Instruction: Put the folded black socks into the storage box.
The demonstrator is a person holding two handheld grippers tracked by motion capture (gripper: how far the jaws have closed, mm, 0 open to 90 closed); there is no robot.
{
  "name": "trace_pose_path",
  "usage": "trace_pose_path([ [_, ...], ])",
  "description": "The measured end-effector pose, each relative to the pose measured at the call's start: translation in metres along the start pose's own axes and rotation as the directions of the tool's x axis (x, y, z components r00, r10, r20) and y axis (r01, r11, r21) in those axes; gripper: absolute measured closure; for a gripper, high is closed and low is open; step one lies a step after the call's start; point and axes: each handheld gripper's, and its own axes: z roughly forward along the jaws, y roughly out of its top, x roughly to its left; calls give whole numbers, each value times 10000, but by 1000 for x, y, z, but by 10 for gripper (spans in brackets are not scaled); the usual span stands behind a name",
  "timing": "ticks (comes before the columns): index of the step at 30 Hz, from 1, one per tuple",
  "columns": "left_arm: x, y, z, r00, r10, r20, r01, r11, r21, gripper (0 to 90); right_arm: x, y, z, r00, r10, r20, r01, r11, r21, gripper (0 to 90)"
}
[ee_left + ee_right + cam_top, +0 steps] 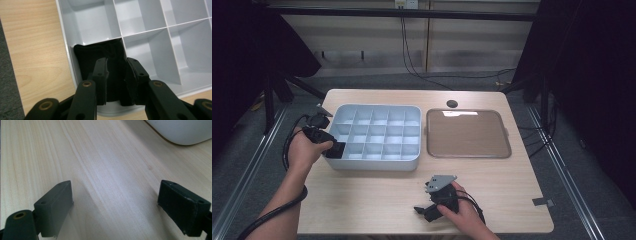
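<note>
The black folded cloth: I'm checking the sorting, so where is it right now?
The black folded cloth sits in the near-left corner compartment of the grey divided plastic organiser tray, between the left gripper's jaws in the high view.

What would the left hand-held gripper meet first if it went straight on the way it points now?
Most likely the black cloth lying in the near corner compartment of the grey tray. The left hand-held gripper points down into that compartment, its jaws slightly apart just above the cloth. Depth is hard to judge.
</note>
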Motion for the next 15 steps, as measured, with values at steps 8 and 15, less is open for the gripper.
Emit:
trace_pose_path([
  [8, -3, -1, -2, 9998, -4, 181, 5, 10000, -2, 640, 0, 0, 0, 10000, 0, -1, 0, 10000, -1, 120],
  [15, -5, -3, -7, 9996, 58, 276, -56, 10000, -72, 548, 0, 0, 0, 10000, 33, -19, -33, 10000, 15, 120],
])
